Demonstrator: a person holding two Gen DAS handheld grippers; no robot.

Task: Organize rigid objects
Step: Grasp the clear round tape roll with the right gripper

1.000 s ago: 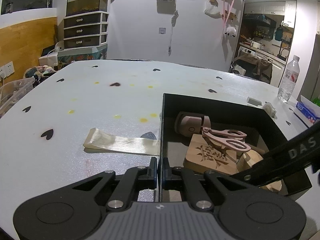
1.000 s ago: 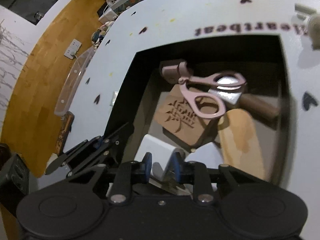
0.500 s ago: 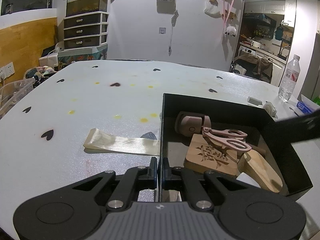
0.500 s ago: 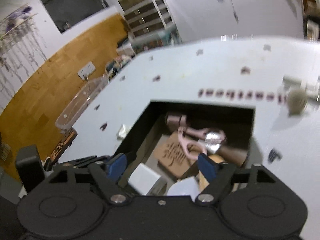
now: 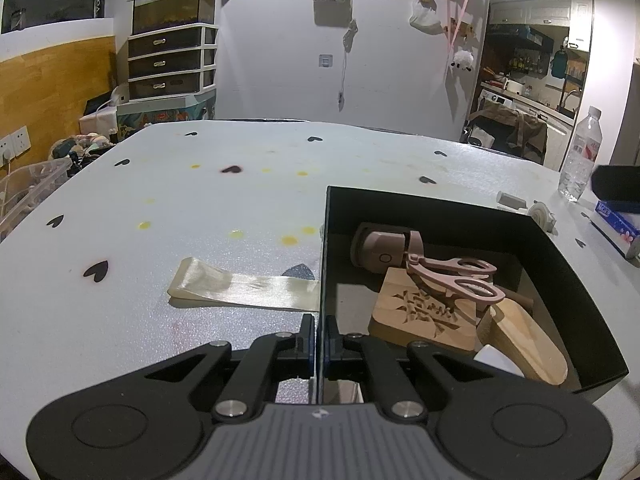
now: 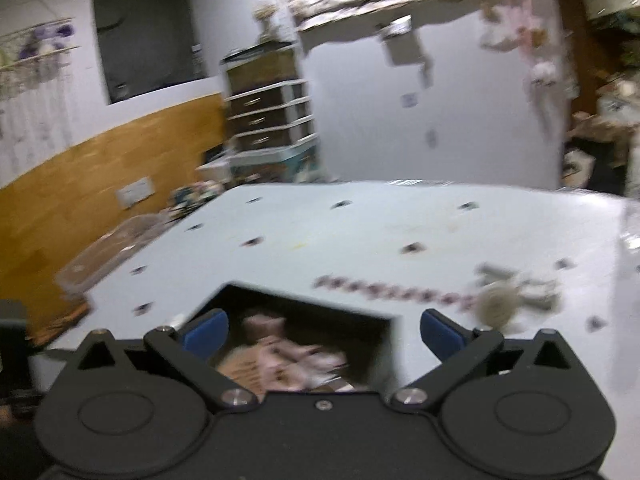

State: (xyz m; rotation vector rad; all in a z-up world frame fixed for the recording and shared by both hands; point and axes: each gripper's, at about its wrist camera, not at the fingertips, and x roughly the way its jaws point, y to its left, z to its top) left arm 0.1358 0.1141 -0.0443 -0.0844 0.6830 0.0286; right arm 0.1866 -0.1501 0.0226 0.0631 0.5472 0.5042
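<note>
A black box (image 5: pixel 568 264) sits on the white table. It holds pink scissors (image 5: pixel 456 276), a carved wooden block (image 5: pixel 424 316), a pink case (image 5: pixel 386 246), a wooden paddle (image 5: pixel 524 344) and a white piece (image 5: pixel 496 360). My left gripper (image 5: pixel 319 336) is shut on the box's near left wall. My right gripper (image 6: pixel 322 328) is open and empty, raised above the box (image 6: pixel 312 316); the view is blurred. Its dark body (image 5: pixel 616 190) shows at the right of the left wrist view.
A clear flat strip (image 5: pixel 240 288) lies on the table left of the box. A water bottle (image 5: pixel 580 156), a blue pack (image 5: pixel 618 224) and a small round item (image 5: pixel 542 216) stand at the right. A clear bin (image 5: pixel 28 184) sits off the left edge.
My right gripper opened, let go of the white piece in the box, and rose back away to the right. The left gripper has not moved.
</note>
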